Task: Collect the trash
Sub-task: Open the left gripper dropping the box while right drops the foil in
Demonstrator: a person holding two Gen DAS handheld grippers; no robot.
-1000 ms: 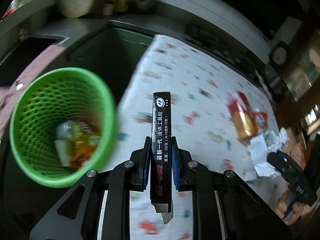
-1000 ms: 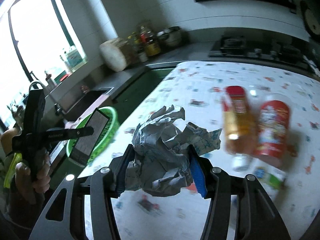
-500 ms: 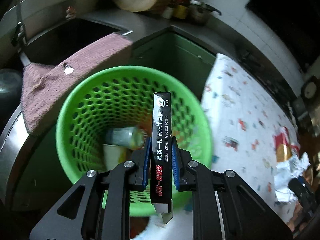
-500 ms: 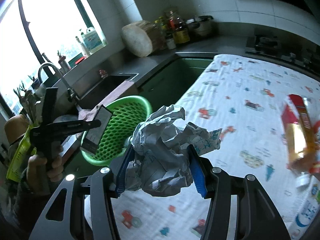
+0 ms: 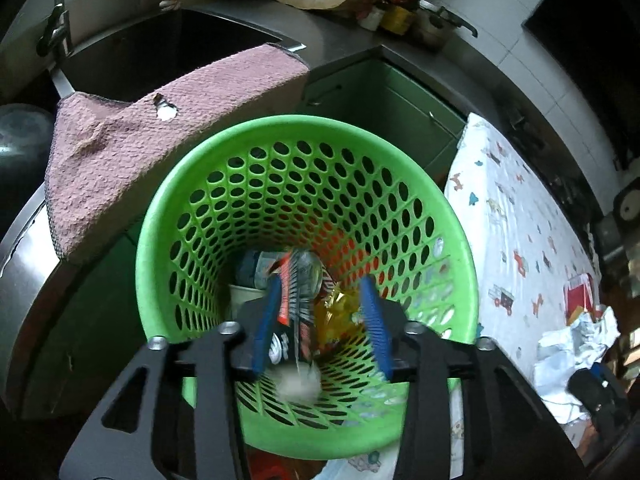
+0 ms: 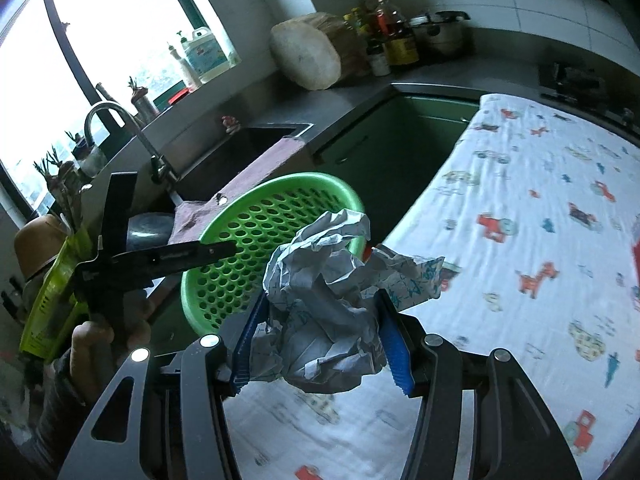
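Observation:
The green perforated basket (image 5: 180,184) stands beside the table and fills the left wrist view. My left gripper (image 5: 320,320) hangs over its mouth with its jaws opening. A black glue box (image 5: 298,320), blurred and tilted, lies loose between them by the left pad, no longer pinched. Under it in the basket lie a bottle (image 5: 256,268), a cup and wrappers. In the right wrist view my right gripper (image 6: 320,340) is shut on a crumpled paper ball (image 6: 324,304), above the table edge just right of the basket (image 6: 256,224). The left gripper (image 6: 224,250) reaches over the basket's rim there.
A pink towel (image 5: 140,152) drapes the sink edge behind the basket, with the sink (image 5: 152,56) and faucet (image 6: 120,120) beyond. The patterned tablecloth (image 6: 540,200) spreads to the right. A red package (image 5: 580,296) lies on it. Bottles and a pot (image 6: 400,40) line the counter.
The left gripper swung from the table to over the basket and its jaws spread, letting go of the black box. The right gripper carried the paper ball toward the basket.

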